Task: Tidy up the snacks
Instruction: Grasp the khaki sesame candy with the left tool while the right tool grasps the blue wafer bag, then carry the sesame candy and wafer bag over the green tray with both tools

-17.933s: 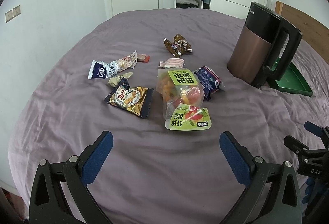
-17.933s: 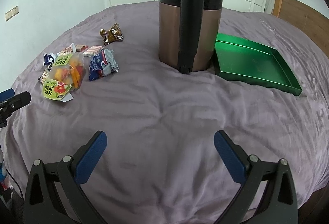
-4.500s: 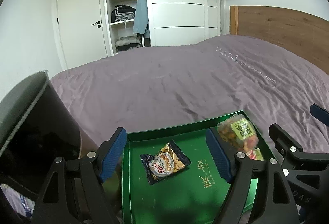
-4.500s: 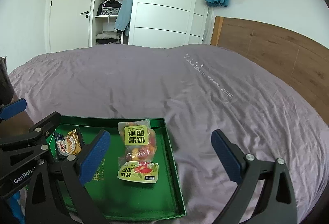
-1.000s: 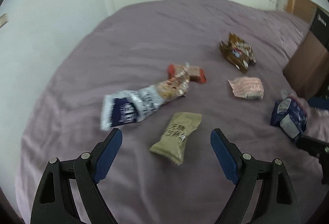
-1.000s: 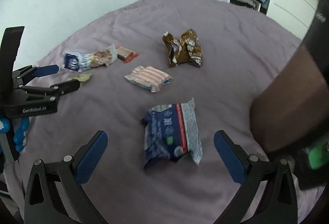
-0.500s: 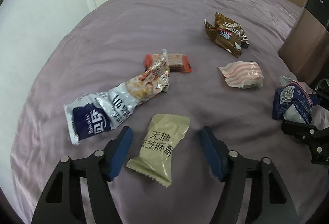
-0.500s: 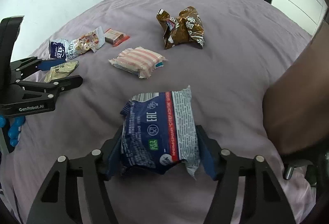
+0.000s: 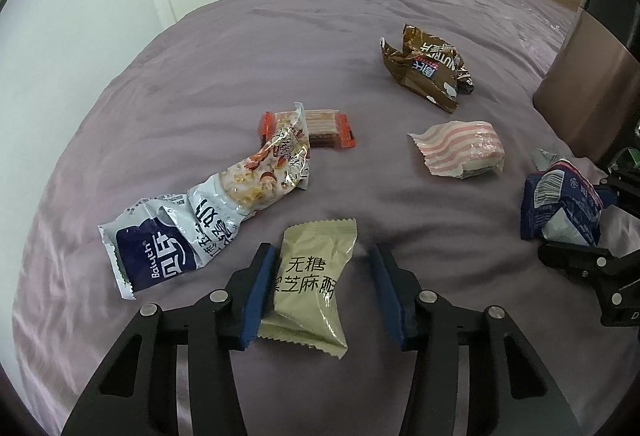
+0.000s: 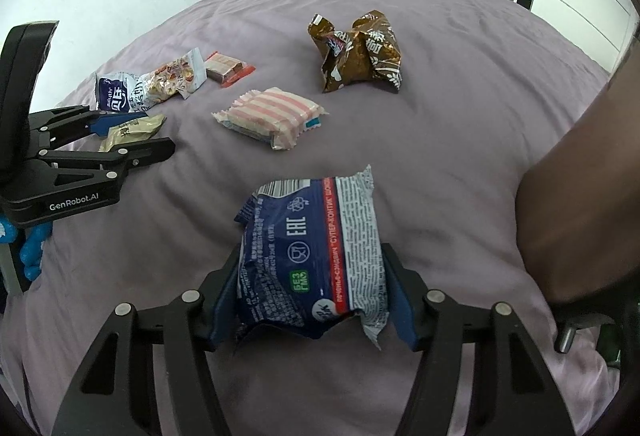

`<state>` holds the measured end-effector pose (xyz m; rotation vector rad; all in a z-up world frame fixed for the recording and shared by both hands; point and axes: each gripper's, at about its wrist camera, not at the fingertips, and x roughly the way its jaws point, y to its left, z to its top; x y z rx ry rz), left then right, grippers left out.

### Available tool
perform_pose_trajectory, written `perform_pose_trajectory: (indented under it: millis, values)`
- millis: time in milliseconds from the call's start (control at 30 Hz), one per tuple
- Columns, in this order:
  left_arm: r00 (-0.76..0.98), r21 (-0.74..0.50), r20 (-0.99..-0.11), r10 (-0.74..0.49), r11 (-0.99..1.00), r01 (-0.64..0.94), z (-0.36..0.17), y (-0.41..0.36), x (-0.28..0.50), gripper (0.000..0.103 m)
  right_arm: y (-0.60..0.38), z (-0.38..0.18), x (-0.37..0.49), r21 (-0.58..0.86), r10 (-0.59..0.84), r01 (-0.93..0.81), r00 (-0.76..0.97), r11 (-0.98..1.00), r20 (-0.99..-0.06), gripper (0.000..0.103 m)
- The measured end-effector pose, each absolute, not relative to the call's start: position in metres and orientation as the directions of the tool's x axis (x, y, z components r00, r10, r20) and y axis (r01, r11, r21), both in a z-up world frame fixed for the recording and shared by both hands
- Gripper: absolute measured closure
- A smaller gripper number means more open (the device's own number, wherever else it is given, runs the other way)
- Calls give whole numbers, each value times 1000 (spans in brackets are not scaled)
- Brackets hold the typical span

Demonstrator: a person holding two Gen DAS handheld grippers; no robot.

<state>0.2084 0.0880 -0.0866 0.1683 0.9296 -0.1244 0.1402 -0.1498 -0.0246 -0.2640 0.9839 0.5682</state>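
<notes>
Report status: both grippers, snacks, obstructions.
Left gripper closing around beige sesame packet, right pad clear. Right gripper shut on blue cookie pack. Nothing blocking.

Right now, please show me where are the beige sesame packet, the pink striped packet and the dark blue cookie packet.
beige sesame packet [image 9: 314,278]: left wrist view, printed front.
pink striped packet [image 10: 272,114]: right wrist view, striped top face.
dark blue cookie packet [image 10: 304,256]: right wrist view, blue back panel.

bare purple bedspread [image 9: 208,48] lies open beyond the pink-striped packet [image 9: 460,148] on its far left side. right of that packet the brown kettle [image 9: 588,84] blocks the way; beyond it sits the crumpled brown wrapper [image 9: 428,68]; left of it the red-ended bar [image 9: 320,124] and long white bag [image 9: 224,196].
</notes>
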Motion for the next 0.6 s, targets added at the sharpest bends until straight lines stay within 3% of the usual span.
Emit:
perform_pose_trajectory:
  millis: [600]
  values:
    - [603, 119, -797, -24, 973, 196, -89, 75, 207, 73, -151, -23, 137, 35, 336, -565, 438, 824, -834, 67]
